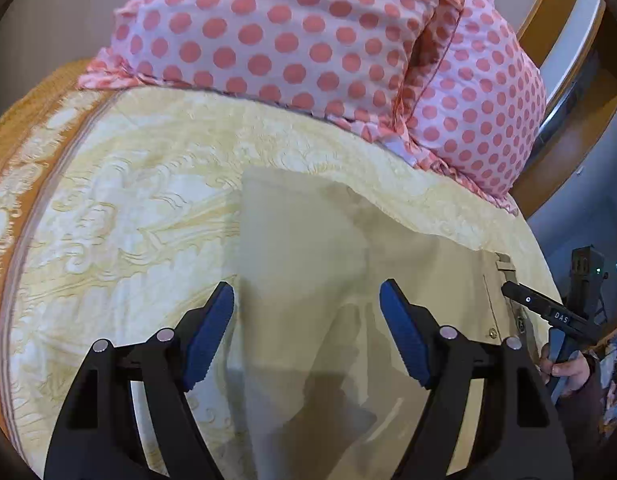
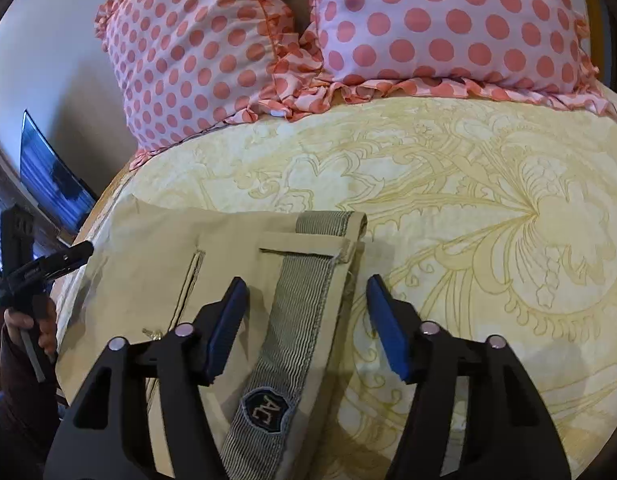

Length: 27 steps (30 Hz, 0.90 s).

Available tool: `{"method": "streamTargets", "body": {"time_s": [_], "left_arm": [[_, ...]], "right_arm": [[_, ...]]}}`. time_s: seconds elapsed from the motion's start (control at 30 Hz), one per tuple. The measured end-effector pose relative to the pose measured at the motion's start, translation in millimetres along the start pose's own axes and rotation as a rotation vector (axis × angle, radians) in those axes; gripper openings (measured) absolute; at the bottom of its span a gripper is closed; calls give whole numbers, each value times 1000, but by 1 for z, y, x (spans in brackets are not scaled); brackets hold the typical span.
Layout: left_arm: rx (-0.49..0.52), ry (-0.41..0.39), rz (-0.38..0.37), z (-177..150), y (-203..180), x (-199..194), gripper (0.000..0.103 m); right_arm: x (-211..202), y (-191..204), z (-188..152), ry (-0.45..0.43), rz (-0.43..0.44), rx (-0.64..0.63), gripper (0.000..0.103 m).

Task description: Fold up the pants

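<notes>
Both tools, left tool and right tool, spread apart, gripping nothing. Pants lie folded flat on bed; likely one further fold left.

We are reading "DAS" in white letters on the black body of the right gripper, seen from the left wrist camera. On the pants, a dark shield-shaped patch on the striped inner waistband is showing what looks like "ALC", upside down.
</notes>
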<state>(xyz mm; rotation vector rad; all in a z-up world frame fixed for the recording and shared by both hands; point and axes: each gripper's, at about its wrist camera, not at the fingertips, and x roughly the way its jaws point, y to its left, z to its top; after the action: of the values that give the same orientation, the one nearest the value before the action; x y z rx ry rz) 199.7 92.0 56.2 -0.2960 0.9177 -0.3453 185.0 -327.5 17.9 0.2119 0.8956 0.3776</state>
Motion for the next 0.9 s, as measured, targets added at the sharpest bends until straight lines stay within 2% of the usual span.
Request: {"method": "streamTargets", "body": {"time_s": [0.17, 0.27, 0.33, 0.47, 0.5, 0.53, 0.57, 0.6, 0.63, 0.67, 0.7, 0.8, 0.9], "left_arm": [[31, 36, -11, -1, -4, 12, 76], [-1, 58, -39, 2, 3, 18, 76], [-29, 62, -63, 4, 8, 19, 76], [-51, 66, -79, 8, 10, 21, 77], [-50, 65, -78, 8, 9, 22, 77], [-48, 64, -75, 7, 8, 22, 74], [-46, 69, -76, 7, 7, 22, 53], [-43, 69, -63, 6, 7, 21, 43], [-46, 69, -82, 5, 8, 19, 20], [-50, 68, -101, 4, 8, 18, 14], [-38, 58, -97, 5, 6, 16, 12], [-1, 46, -67, 7, -3, 12, 9], [17, 18, -52, 17, -9, 9, 6]], "right_arm": [[-1, -3, 1, -2, 32, -12, 49], [4, 2, 5, 2, 17, -40, 46], [1, 4, 5, -5, 12, -67, 40], [4, -4, 8, 13, 44, -34, 45], [5, -4, 9, 15, 46, -37, 42], [5, -4, 9, 15, 45, -43, 36], [3, -2, 8, 10, 48, -52, 33], [0, -2, 8, -1, 55, -58, 27], [-4, -2, 8, -17, 62, -65, 24], [-8, -1, 7, -34, 70, -70, 19], [-12, 0, 7, -46, 120, -66, 15], [-20, 12, 11, -77, 111, -109, 14], [-21, 12, 26, -82, 129, -97, 13]]}}
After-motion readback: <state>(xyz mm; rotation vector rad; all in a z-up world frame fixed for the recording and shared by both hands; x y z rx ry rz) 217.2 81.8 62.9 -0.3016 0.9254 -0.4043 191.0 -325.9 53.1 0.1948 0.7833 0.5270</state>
